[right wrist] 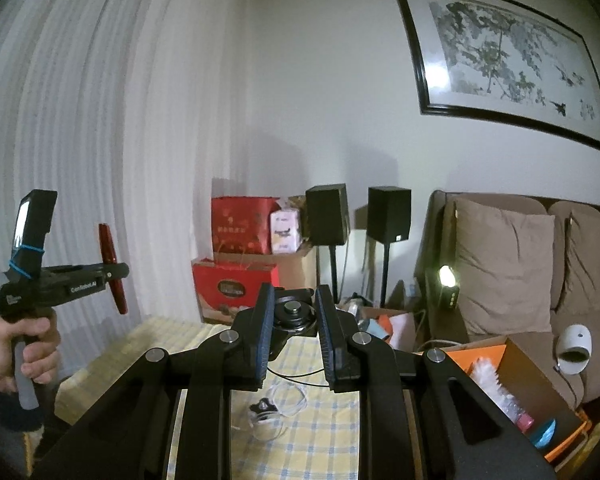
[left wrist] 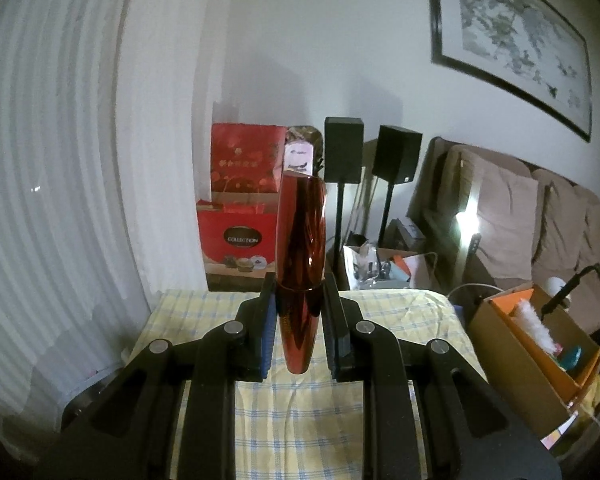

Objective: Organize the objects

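- left gripper (left wrist: 300, 320) clamped on red glossy tube (left wrist: 301, 268), upright, gripped low on its body, most of its length sticking out above the pads; lifted clear of checked tablecloth (left wrist: 400, 320).
- Same tube seen in right wrist view at 9 o'clock (right wrist: 112, 268), crosswise in the left gripper (right wrist: 116, 270), held by person's hand (right wrist: 18, 354) on the handle.
- Risk: tube is slick and tapered, so it could pivot or slide out between the pads if the hand swings fast or loosens; a drop would land on the table or off its edge.
- Risk: top-heavy hold, long free end could knock something when lowered into the cardboard box (left wrist: 540, 364) at 3 o'clock; box already holds white fluffy item (left wrist: 534, 326) and a teal thing, so not much room.
- right gripper (right wrist: 292, 336) jaws moderately apart, holding nothing that I can see; black round device (right wrist: 294, 316) sits just beyond the tips at 12 o'clock, can't tell if touching.
- Risk: white cable (right wrist: 276, 404) and thin black wire (right wrist: 296, 376) loose on the cloth under the right gripper; could snag the fingers or drag the device if it's picked up.
- Risk: both grippers work over the same small table, so collision is possible if they converge.
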Available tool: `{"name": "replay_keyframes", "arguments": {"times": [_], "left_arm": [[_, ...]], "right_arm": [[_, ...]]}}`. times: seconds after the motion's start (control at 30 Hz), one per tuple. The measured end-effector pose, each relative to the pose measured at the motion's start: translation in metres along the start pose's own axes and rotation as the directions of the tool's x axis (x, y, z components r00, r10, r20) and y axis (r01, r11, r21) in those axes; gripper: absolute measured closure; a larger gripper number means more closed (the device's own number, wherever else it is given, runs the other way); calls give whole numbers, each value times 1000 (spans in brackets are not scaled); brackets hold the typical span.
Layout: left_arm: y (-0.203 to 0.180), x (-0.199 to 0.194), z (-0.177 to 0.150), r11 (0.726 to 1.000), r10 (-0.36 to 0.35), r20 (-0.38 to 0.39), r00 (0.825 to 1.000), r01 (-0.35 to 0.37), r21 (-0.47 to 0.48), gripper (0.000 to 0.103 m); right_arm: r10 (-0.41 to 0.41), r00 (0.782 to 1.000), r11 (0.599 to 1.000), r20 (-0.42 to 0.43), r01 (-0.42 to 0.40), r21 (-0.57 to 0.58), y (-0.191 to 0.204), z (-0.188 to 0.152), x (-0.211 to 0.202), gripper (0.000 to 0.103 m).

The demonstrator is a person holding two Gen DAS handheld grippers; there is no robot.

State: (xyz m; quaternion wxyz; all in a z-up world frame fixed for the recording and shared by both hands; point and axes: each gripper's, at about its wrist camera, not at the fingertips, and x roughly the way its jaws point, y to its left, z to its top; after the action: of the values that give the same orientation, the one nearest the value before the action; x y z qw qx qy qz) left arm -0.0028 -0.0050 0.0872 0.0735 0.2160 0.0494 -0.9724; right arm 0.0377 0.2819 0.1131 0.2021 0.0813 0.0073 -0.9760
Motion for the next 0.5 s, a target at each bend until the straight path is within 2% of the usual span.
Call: {"name": "replay_keyframes", "arguments": {"times": [0.3,0.5], "left_arm": [[-1,-14,11,1000,17,29,999,-16,-15,84],[-3,-20,13,1000,16,36,999,-16,-8,84]], "right_arm": [[-60,998,998,14,60,3,-22,6,-13,83],[-65,997,998,28,65,5,-28,10,-23,83]]}}
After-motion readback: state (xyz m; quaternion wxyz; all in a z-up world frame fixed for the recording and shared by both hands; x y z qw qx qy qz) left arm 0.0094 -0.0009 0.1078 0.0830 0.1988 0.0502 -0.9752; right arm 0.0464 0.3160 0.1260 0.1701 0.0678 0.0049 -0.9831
